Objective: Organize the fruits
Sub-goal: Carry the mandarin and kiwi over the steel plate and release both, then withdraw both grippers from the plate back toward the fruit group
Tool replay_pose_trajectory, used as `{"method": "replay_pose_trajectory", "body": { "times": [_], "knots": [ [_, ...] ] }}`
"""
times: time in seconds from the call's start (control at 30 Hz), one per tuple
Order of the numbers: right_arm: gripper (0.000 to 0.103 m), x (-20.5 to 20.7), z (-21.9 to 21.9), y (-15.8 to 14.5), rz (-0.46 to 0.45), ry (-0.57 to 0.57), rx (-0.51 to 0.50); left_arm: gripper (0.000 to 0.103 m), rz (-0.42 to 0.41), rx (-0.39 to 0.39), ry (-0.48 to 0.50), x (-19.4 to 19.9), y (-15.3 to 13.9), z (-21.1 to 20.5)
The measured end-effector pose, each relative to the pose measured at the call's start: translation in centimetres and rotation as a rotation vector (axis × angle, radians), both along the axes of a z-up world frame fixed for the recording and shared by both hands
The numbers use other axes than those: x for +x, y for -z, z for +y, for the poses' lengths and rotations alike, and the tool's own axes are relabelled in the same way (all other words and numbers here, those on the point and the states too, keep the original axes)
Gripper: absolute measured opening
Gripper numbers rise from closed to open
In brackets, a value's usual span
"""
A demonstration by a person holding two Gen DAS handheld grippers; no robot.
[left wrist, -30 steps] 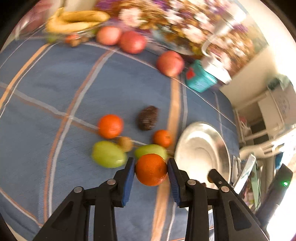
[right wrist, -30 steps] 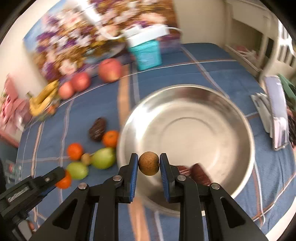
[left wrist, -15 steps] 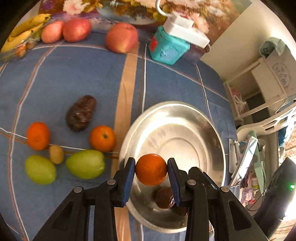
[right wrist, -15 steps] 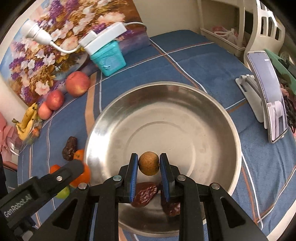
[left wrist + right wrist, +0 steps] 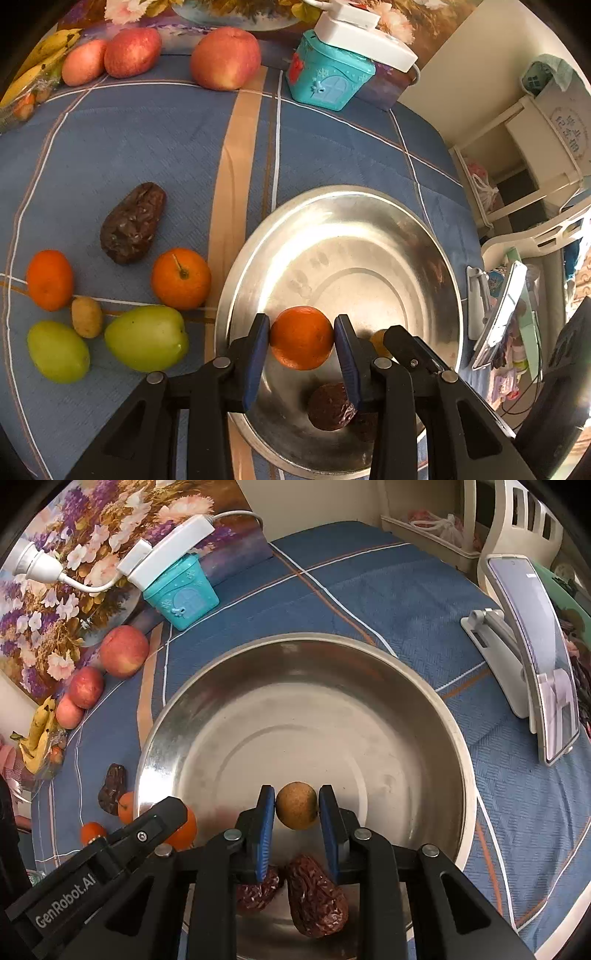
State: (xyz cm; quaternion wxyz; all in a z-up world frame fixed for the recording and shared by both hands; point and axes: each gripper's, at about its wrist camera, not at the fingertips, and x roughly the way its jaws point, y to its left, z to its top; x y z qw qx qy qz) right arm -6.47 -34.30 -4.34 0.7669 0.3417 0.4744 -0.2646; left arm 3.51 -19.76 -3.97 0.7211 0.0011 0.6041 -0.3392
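My left gripper [image 5: 301, 338] is shut on an orange tangerine [image 5: 301, 338] and holds it over the near left part of the steel bowl [image 5: 369, 236]. My right gripper [image 5: 297, 805] is shut on a small brown round fruit [image 5: 297, 805] over the same bowl [image 5: 424, 701]. Two dark red dates [image 5: 314, 897] lie in the bowl under the right gripper. On the blue cloth left of the bowl lie two tangerines [image 5: 181, 278], a date [image 5: 133, 223], two green fruits [image 5: 146, 338] and a small brown fruit [image 5: 86, 317].
Three red apples [image 5: 225, 57] and bananas [image 5: 33, 66] lie at the far edge by a flower picture. A teal box [image 5: 327, 79] with a white power strip [image 5: 364, 35] stands behind the bowl. A phone on a stand [image 5: 535, 657] is right of the bowl.
Both grippers moved over the bowl with their fruits still held; the left one swung right from the fruit cluster, and both have dropped closer to the bowl.
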Motion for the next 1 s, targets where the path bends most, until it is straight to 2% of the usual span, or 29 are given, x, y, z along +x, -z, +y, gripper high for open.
{"method": "replay_pose_trajectory", "body": {
  "times": [0.1, 0.5, 0.6, 0.63, 0.67, 0.7, 0.77, 0.8, 0.87, 0.9, 0.97, 1.0],
  "knots": [
    [0.029, 0.0, 0.1, -0.4, 0.002, -0.005, -0.015, 0.040, 0.002, -0.008, 0.001, -0.1, -0.1, 0.1],
    [0.029, 0.1, 0.7, -1.8, 0.001, -0.028, -0.067, 0.040, -0.005, -0.031, -0.006, 0.1, -1.2, 1.4],
    [0.029, 0.1, 0.9, -1.9, 0.005, -0.033, -0.071, 0.051, -0.038, -0.015, -0.023, 0.2, -1.8, 2.0],
    [0.029, 0.1, 1.0, -1.8, 0.007, -0.034, -0.072, 0.061, -0.051, -0.008, -0.033, 0.2, -2.0, 2.3],
    [0.033, 0.2, 1.1, -1.8, 0.010, -0.039, -0.072, 0.068, -0.065, 0.000, -0.042, 0.3, -2.2, 2.6],
    [0.038, 0.3, 1.2, -1.8, 0.016, -0.043, -0.075, 0.068, -0.081, 0.013, -0.050, 0.4, -2.4, 3.0],
    [0.062, 0.3, 1.2, -1.7, 0.018, -0.043, -0.076, 0.070, -0.094, 0.023, -0.066, 0.8, -2.7, 3.7],
    [0.064, 0.2, 1.2, -1.6, 0.017, -0.043, -0.074, 0.072, -0.101, 0.027, -0.077, 0.9, -2.8, 4.1],
    [0.065, 0.3, 1.2, -1.6, 0.019, -0.046, -0.075, 0.083, -0.130, 0.046, -0.098, 1.2, -3.0, 4.9],
    [0.066, 0.4, 1.3, -1.6, 0.023, -0.050, -0.080, 0.086, -0.152, 0.063, -0.109, 1.4, -3.1, 5.4],
    [0.074, 0.5, 1.5, -1.6, 0.025, -0.056, -0.085, 0.102, -0.190, 0.097, -0.130, 1.6, -3.0, 5.9],
    [0.076, 0.5, 1.6, -1.7, 0.023, -0.062, -0.086, 0.103, -0.209, 0.119, -0.142, 1.8, -2.9, 6.3]
  ]
}}
